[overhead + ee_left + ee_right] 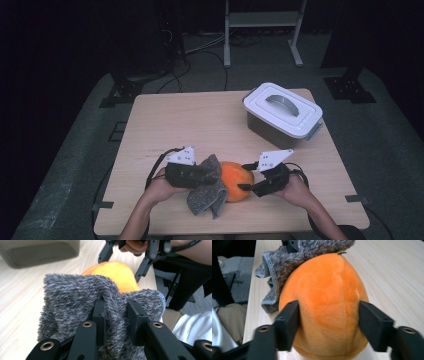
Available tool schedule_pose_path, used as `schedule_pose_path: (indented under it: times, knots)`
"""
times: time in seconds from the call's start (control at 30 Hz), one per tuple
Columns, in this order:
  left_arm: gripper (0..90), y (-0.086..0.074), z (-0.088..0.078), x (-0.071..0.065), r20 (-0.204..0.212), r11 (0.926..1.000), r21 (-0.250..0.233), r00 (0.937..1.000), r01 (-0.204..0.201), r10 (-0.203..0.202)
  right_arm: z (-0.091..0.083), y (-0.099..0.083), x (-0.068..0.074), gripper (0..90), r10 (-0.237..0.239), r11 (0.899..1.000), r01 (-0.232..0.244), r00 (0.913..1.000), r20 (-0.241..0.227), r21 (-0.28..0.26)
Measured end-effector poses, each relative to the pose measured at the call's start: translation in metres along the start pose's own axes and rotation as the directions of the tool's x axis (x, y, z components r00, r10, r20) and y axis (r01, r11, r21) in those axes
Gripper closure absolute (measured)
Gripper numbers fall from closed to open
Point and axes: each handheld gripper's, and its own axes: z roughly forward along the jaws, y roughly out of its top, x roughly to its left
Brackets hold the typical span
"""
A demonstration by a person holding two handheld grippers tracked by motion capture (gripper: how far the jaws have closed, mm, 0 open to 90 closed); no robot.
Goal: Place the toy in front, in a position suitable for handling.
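The round orange plush toy, soft-napped with a seam running down its middle, sits on the pale wooden counter near the front edge, between the two hands. A fuzzy grey knitted cloth drapes against its left side and trails down toward the front edge. The left tongs are clamped narrow on a fold of that cloth, the pile bulging up between the jaws. The right tongs straddle the toy, one jaw at each flank; the left jaw lies against the plush, the right stands just off it, so the grip looks loose. A grey lidded plastic box with a white handled lid stands well apart at the far right corner. The middle and far left of the counter lie free.
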Motion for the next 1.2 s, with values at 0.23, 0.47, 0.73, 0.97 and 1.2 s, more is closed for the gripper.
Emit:
schedule_pose_path:
  times: [0.23, 0.47, 0.73, 0.97, 1.2]
  knots:
    - [71.1, 0.011, -0.004, -0.007, 0.001, 0.9993, -0.016, 0.9994, -0.034, 0.034, 0.002, 0.014, 0.009, 41.4, -0.048, 0.998, 0.049, 0.9981, 0.038, -0.043]
    - [71.2, 0.0, -0.003, 0.0, 0.002, 0.9999, 0.009, 1.0, 0.004, -0.004, 0.001, 0.001, -0.002, 27.7, 0.043, 0.999, -0.043, 0.999, -0.012, -0.016]
    - [71.0, 0.01, -0.006, -0.006, 0.017, 0.9993, -0.036, 0.9998, -0.013, 0.013, -0.001, 0.006, 0.001, 49.3, 0.029, 0.998, -0.028, 0.9994, 0.019, -0.047]
    - [71.3, 0.001, -0.005, 0.001, -0.008, 0.9999, 0.002, 0.9999, 0.013, -0.013, 0.002, 0.006, -0.001, 34.1, 0.052, 0.997, -0.051, 0.9987, 0.002, -0.065]
    - [71.3, 0.001, -0.008, 0.002, -0.019, 0.9998, -0.009, 0.9997, 0.017, -0.018, 0.003, 0.003, -0.001, 42.6, 0.048, 0.998, -0.048, 0.9988, 0.004, -0.045]
